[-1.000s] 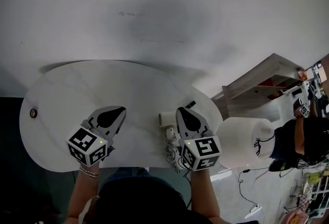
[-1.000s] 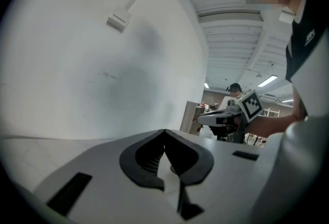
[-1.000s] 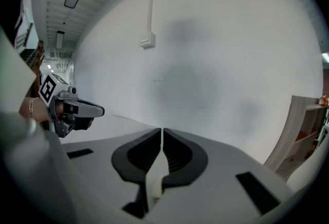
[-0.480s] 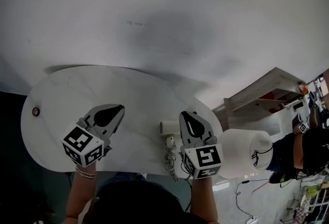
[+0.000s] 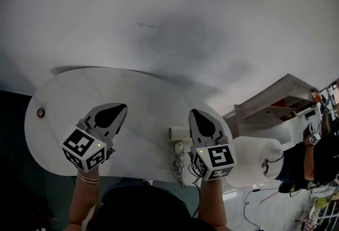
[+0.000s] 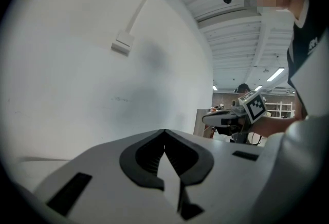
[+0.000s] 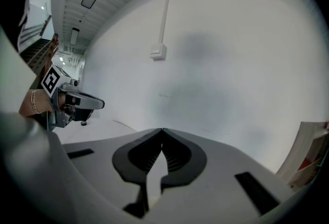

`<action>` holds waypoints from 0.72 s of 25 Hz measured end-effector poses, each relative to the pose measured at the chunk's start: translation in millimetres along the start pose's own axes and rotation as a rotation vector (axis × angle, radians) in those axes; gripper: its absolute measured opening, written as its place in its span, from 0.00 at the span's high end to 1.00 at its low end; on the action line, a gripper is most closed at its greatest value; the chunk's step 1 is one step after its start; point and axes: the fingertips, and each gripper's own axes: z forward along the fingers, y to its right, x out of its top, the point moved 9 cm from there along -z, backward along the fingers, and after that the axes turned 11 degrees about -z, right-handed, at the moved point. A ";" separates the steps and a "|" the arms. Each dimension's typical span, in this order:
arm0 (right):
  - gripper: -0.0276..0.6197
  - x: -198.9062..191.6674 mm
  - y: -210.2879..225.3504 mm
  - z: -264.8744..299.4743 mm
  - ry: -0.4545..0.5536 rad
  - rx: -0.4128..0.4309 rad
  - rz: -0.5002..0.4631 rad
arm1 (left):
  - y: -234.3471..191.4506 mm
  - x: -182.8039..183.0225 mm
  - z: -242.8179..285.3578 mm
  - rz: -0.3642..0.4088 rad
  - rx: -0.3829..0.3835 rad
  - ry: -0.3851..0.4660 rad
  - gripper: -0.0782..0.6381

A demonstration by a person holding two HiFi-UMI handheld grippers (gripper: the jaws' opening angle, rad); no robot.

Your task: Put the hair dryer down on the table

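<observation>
The hair dryer [image 5: 177,136] lies at the near edge of the surface [image 5: 79,92], its cord [image 5: 177,165] bunched at the rim. Just beside it, the right gripper [image 5: 195,113] has lifted clear, jaws together on nothing. The left gripper [image 5: 123,107], likewise closed and empty, rose too. The putting-down looks finished.
</observation>
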 end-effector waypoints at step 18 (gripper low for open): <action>0.93 43.4 -0.4 -14.3 0.082 0.030 -0.056 | -5.6 38.9 -30.4 0.049 0.063 0.098 0.87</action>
